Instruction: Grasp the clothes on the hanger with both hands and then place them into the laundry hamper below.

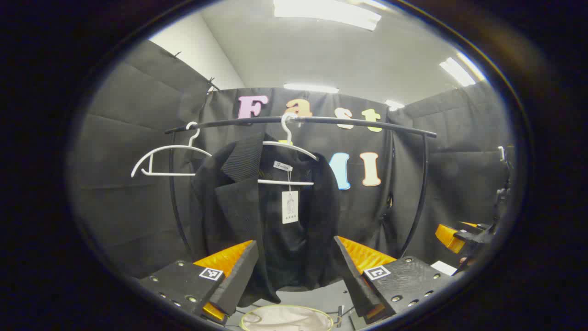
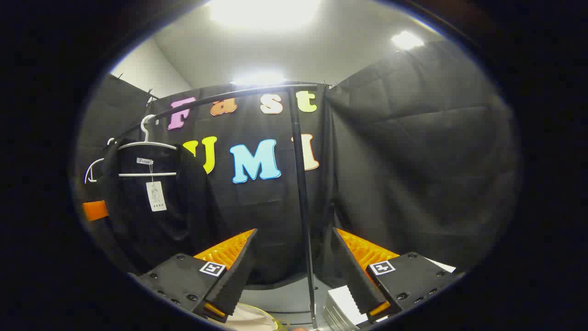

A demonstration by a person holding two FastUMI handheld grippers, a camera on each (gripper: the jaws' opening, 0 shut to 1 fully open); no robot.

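Note:
A black jacket point(image 1: 271, 216) with a white tag hangs on a white hanger point(image 1: 288, 147) from the black rail point(image 1: 321, 120). My left gripper point(image 1: 295, 243) is open, a little short of the jacket's lower part, which shows between its fingers. Below, the round rim of the laundry hamper point(image 1: 287, 309) peeks in. The right gripper point(image 1: 459, 236) appears at the far right edge. In the right gripper view the jacket point(image 2: 151, 216) hangs far left, and my right gripper point(image 2: 294, 234) is open, facing the rack's upright post point(image 2: 301, 184). The hamper's rim point(image 2: 271, 322) lies low.
An empty white hanger point(image 1: 167, 161) hangs on the rail left of the jacket. The curved rack frame point(image 1: 420, 197) comes down on the right. A white stack point(image 2: 340, 303) sits on the floor by the post. Black cloth walls close in all around.

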